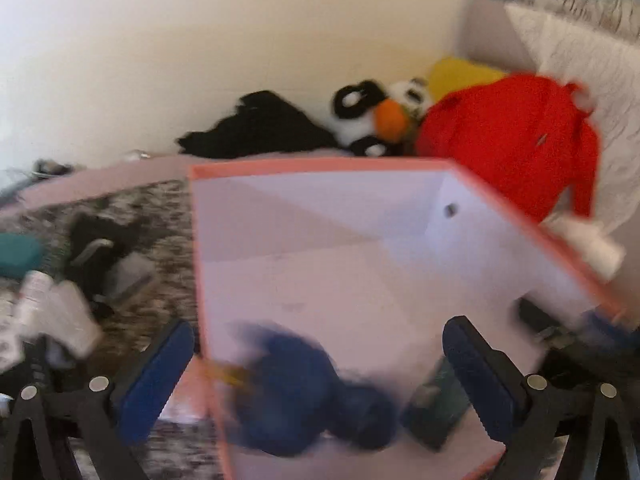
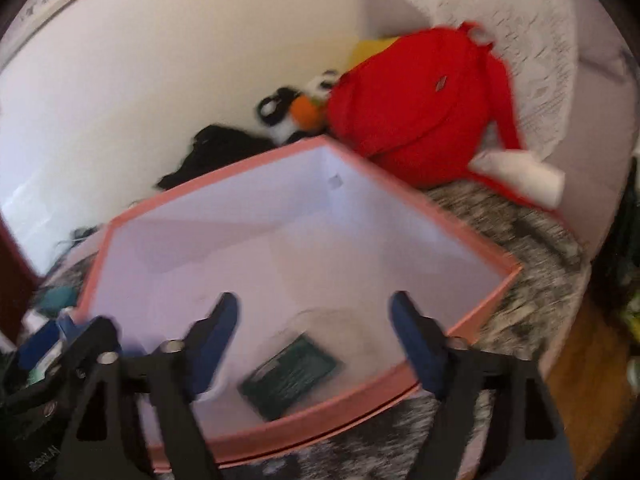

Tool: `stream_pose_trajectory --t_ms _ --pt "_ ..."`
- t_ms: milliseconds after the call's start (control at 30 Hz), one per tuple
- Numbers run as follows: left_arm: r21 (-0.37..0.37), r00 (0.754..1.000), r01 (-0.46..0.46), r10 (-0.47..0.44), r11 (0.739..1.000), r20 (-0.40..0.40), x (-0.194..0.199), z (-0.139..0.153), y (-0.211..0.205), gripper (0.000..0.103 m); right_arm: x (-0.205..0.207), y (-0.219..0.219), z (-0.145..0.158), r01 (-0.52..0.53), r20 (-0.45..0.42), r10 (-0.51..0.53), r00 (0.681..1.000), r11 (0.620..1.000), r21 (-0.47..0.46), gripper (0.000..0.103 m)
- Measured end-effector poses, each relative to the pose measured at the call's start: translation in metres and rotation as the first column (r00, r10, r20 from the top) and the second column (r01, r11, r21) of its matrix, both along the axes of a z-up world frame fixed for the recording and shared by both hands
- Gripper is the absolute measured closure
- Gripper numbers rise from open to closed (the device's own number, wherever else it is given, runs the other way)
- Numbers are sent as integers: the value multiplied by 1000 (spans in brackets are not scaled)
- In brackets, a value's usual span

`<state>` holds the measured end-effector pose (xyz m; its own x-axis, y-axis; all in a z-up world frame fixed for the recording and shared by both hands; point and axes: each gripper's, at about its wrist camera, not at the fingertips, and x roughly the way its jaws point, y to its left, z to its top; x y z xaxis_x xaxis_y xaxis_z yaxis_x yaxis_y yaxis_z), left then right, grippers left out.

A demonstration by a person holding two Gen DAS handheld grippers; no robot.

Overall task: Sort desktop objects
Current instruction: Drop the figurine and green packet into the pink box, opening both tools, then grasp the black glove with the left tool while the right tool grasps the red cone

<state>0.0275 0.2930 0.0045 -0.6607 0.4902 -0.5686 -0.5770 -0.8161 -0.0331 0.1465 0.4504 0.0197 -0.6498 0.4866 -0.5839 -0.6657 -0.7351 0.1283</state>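
A pink box with a white inside stands on a speckled blanket. In the left wrist view a blurred dark blue object sits low in the box, beside a dark green flat item. My left gripper hangs over the box's near corner, jaws wide open; neither blue pad touches anything. In the right wrist view my right gripper stands open over the near rim of the box. The green flat item lies on the box floor just beyond and below its fingers, untouched.
A red bag, a black-and-white plush with an orange part and a black cloth lie against the wall behind the box. Several small items are scattered on the blanket to the left. Wooden floor shows right.
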Motion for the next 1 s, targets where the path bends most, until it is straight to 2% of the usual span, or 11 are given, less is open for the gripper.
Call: stream_pose_trajectory --t_ms 67,133,233,300,400,567,700,767,867,933,1000 --pt "-20 998 -25 24 999 -53 6 1 0 0 5 -4 8 6 -53 -5 999 1000 19 7" --pt "33 999 -20 21 999 -40 6 6 -9 0 11 -11 17 0 -113 4 994 1000 27 3" --pt "111 998 -34 38 993 -40 7 17 -27 0 14 -23 27 -15 -171 23 985 999 48 2" --pt "126 994 -75 84 989 -68 5 23 -42 0 14 -34 34 -33 -204 45 978 998 62 2" --pt "145 987 -139 149 980 -61 -6 25 -73 0 9 -58 42 -71 -237 99 966 990 124 2" --pt "85 963 -256 262 963 -63 -24 16 -132 0 -11 -118 48 -171 -240 228 944 956 237 1" --pt "19 942 -325 325 946 -85 -33 -3 -182 0 -32 -166 46 -273 -221 330 918 928 255 1" --pt "-53 926 -372 366 927 -92 -41 -22 -210 0 -43 -193 44 -327 -208 386 899 907 267 1" --pt "-119 907 -421 416 899 -69 -55 -44 -247 0 -58 -232 39 -405 -179 464 867 868 288 1" --pt "-127 895 -445 444 887 -38 -64 -53 -267 0 -71 -255 34 -463 -153 516 843 840 284 1" --pt "-130 884 -462 467 877 10 -73 -61 -285 0 -81 -269 28 -500 -144 543 827 829 251 1"
